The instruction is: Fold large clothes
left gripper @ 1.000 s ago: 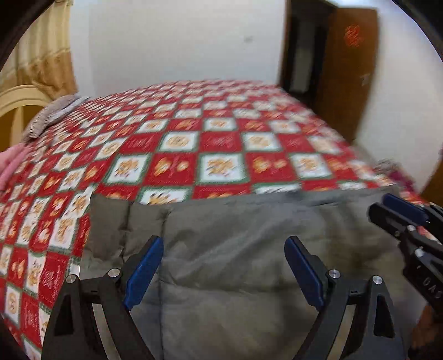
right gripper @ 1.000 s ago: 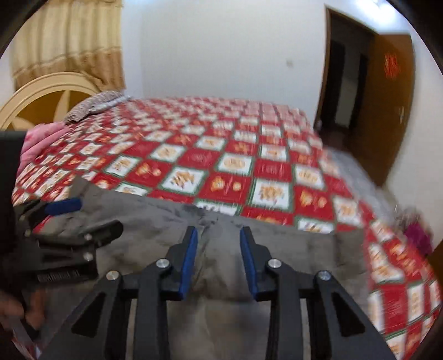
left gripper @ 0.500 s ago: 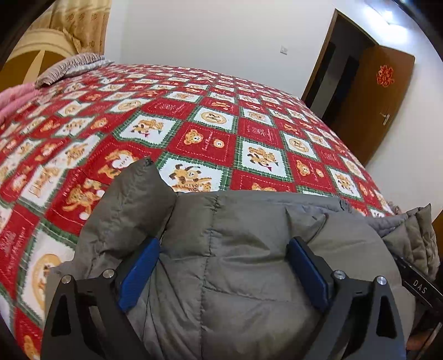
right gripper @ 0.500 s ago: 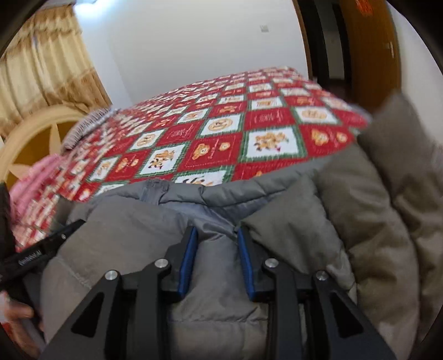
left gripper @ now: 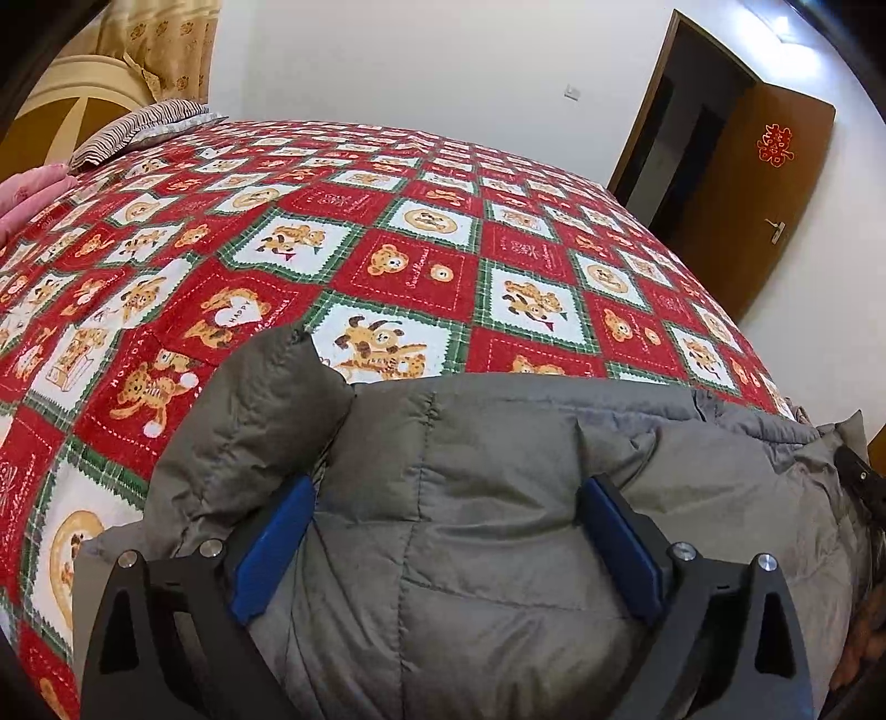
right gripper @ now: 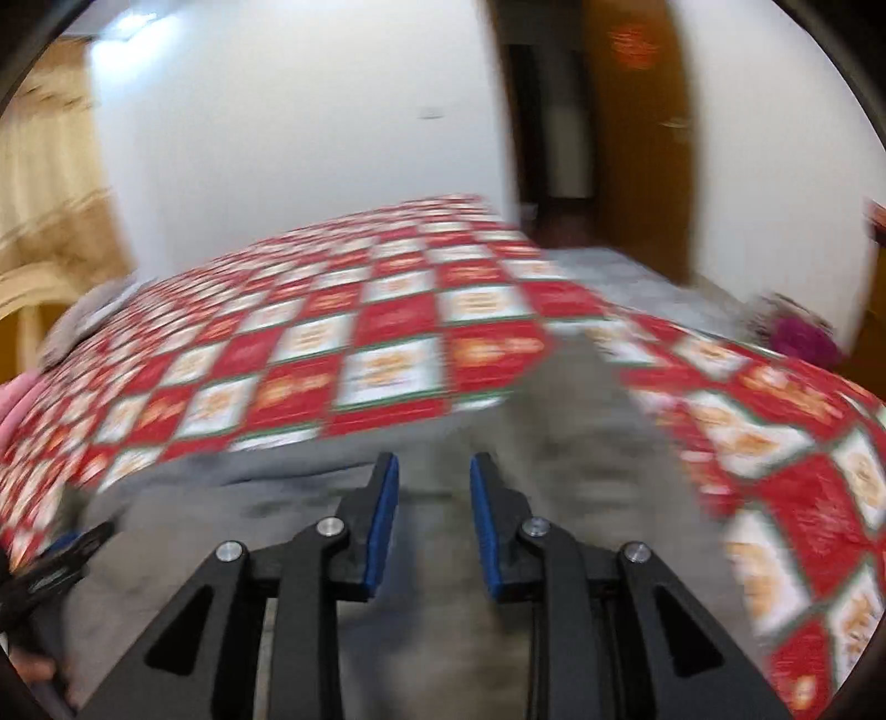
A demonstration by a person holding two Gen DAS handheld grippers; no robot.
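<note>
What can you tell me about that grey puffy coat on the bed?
The grey coat is a quilted, padded garment with stitched panels, of matte fabric that looks soft and thick. It lies bunched at the near edge of the red bear-print bedspread, with one part, perhaps a sleeve, folded up on its left side. The left gripper stands wide open astride a puffy panel. The right wrist view is too blurred to add detail.

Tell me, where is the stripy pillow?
In the left wrist view, the striped pillow lies at the far left end of the bed, beside the wooden headboard and under the yellow curtain.
</note>
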